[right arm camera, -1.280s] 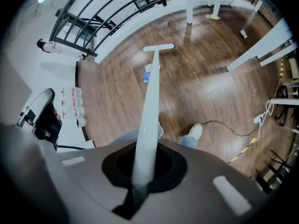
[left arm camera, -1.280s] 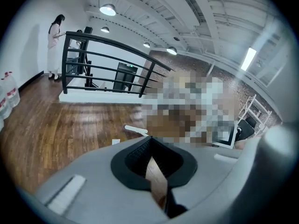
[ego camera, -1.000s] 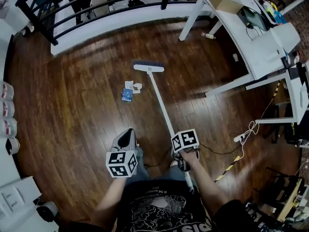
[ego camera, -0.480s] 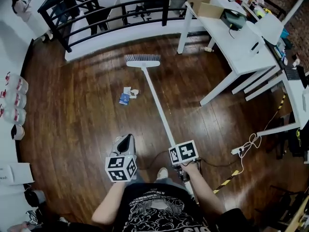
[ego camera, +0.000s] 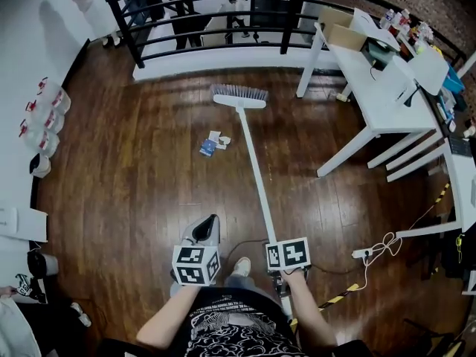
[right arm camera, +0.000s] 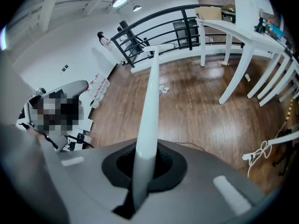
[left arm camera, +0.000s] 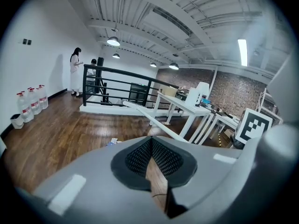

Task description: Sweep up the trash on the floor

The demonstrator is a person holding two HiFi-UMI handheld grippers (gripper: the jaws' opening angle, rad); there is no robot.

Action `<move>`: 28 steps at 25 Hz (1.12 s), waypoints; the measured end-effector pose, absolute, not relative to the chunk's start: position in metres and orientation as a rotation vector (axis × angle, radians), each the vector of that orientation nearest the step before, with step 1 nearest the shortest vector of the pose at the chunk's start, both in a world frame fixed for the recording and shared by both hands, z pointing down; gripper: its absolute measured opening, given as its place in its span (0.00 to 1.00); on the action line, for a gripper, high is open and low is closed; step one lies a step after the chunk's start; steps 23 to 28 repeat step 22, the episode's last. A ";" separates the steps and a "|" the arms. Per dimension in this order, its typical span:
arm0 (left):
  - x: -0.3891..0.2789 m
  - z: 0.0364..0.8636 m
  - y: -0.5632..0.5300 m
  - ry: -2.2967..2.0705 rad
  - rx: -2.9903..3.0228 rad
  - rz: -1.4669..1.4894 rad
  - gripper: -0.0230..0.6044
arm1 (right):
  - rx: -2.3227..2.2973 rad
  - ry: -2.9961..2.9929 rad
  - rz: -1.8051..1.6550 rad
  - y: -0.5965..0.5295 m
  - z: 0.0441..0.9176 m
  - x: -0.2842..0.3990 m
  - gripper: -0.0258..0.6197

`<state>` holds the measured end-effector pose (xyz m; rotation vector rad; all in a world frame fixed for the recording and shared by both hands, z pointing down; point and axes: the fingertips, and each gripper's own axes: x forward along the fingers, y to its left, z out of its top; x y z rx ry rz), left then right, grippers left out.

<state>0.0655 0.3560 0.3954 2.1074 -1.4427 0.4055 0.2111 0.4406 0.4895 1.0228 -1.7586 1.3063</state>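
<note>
Two tongs, one busy: the left gripper (left arm camera: 152, 160) hangs pinched together, empty. Paper trash (ego camera: 212, 143) lies on the floor (ego camera: 126, 192), just left of the broom head (ego camera: 239, 95) and nearer. The right gripper (right arm camera: 147, 164) clamps the broom handle (ego camera: 256, 177). Reaching stage, I'd judge; next, draw the bristles back-left through it.
</note>
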 end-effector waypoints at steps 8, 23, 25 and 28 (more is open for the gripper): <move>0.059 0.383 0.373 -1.458 2.113 0.385 0.04 | 1.005 -1.780 1.229 0.451 0.477 0.202 0.04; 0.045 0.380 0.370 -1.482 2.099 0.334 0.04 | 0.966 -1.780 1.147 0.452 0.477 0.185 0.04; 0.045 0.380 0.370 -1.482 2.099 0.334 0.04 | 0.966 -1.780 1.147 0.452 0.477 0.185 0.04; 0.045 0.380 0.370 -1.482 2.099 0.334 0.04 | 0.966 -1.780 1.147 0.452 0.477 0.185 0.04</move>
